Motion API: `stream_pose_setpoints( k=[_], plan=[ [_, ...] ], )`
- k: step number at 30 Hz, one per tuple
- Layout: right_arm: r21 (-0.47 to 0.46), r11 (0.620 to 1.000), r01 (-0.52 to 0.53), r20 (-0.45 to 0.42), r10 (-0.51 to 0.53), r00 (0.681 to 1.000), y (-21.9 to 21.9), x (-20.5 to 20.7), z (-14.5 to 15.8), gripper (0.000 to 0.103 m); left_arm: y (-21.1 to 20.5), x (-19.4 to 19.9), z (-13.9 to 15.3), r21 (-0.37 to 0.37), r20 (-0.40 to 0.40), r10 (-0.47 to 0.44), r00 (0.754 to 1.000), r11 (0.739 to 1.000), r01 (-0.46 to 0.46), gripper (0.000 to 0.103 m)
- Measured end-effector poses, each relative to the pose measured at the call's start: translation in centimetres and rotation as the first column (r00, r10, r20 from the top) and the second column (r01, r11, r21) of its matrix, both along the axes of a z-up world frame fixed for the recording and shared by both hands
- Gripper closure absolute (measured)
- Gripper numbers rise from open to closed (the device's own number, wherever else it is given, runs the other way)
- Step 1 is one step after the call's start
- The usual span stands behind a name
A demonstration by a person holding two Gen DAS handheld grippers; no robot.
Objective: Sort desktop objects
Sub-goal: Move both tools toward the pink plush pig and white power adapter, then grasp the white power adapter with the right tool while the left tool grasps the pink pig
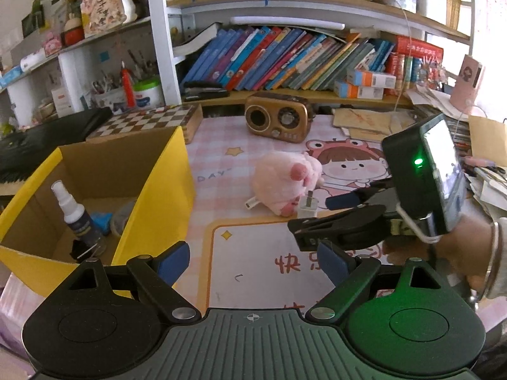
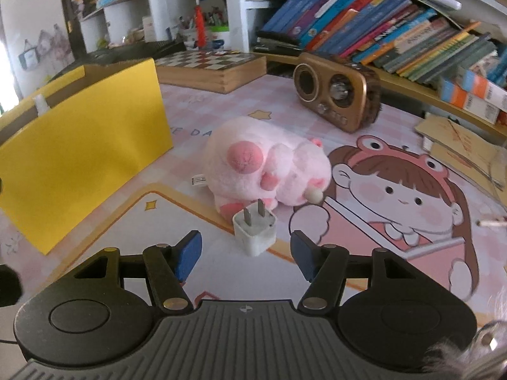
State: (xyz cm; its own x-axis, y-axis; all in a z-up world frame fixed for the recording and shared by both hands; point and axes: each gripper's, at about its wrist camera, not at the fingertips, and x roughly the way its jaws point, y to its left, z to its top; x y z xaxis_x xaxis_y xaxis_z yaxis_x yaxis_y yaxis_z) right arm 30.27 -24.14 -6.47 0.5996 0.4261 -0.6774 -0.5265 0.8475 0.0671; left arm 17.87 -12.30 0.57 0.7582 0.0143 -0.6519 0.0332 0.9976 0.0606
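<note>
- Right gripper [image 2: 245, 255]: jaws apart, nothing clamped. Blue pads sit either side of the gap, pointing down at the one white charger plug [image 2: 255, 231].
- Charger plug stands on the desk mat [image 2: 364, 120], two flat prongs up, just ahead of the right gripper's fingertips and apart from both pads. Its far side touches or nearly touches the plush; cannot tell which.
- One pink plush toy [image 2: 266, 164] lies mid-mat, white tag sticking out on the box side.
- Left gripper [image 1: 250, 261]: jaws wide, empty, over the bare front part of the mat.
- One yellow cardboard box [image 1: 158, 190] left of the mat, open top. Inside: one spray bottle [image 1: 77, 215], white nozzle, leaning; something blue and a round lid-like piece beside it, too unclear to name.
- One brown retro radio [image 1: 277, 120] at the back of the mat, two round faces.
- One chessboard box [image 1: 149, 123] behind the yellow box.
- From the left wrist view, a hand [image 1: 456, 250] with bracelets at the wrist carries the right gripper, green light lit on its black module.
- Row of books [image 1: 285, 60] on the shelf behind, too many to count.
</note>
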Motion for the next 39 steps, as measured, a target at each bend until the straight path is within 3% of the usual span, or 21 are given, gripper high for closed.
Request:
stream_pose_setpoints(
  k=[5, 7, 13, 26, 32, 39],
  plan=[
    [-0.021, 1.0, -0.01, 0.002, 0.01, 1.0, 0.4, 1.6, -1.3, 0.055, -0.3, 0.6, -0.1, 0.01, -0.003, 0.014, 1.0, 1.0, -0.014, 0.013],
    [-0.03, 0.999, -0.022, 0.026, 0.023, 0.999, 0.4, 1.7, -1.4, 0.074, -0.4, 1.1, 0.0, 0.007, -0.002, 0.018, 1.0, 1.0, -0.018, 0.013],
    [0.006, 1.0, -0.024, 0.033, 0.024, 0.999, -1.6, 1.6, -0.5, 0.074, -1.0, 3.0, -0.1, -0.013, 0.008, -0.006, 1.0, 1.0, 0.006, 0.013],
    [0.059, 0.983, 0.176, -0.022, -0.175, 0.984, -9.7, 0.4, 1.2, 0.074, -2.5, 10.8, -3.1, -0.077, -0.016, -0.048, 0.999, 0.996, 0.047, 0.008],
    [0.083, 0.965, 0.248, -0.063, -0.243, 0.968, -12.3, -0.9, 1.7, 0.074, -3.0, 14.7, -5.5, -0.031, -0.037, -0.049, 0.998, 0.998, 0.048, 0.008],
    [0.085, 0.964, 0.25, -0.074, -0.244, 0.967, -13.1, -2.4, 2.2, 0.074, -3.4, 17.3, -7.4, -0.01, -0.052, -0.057, 0.997, 0.998, 0.057, 0.008]
  ],
)
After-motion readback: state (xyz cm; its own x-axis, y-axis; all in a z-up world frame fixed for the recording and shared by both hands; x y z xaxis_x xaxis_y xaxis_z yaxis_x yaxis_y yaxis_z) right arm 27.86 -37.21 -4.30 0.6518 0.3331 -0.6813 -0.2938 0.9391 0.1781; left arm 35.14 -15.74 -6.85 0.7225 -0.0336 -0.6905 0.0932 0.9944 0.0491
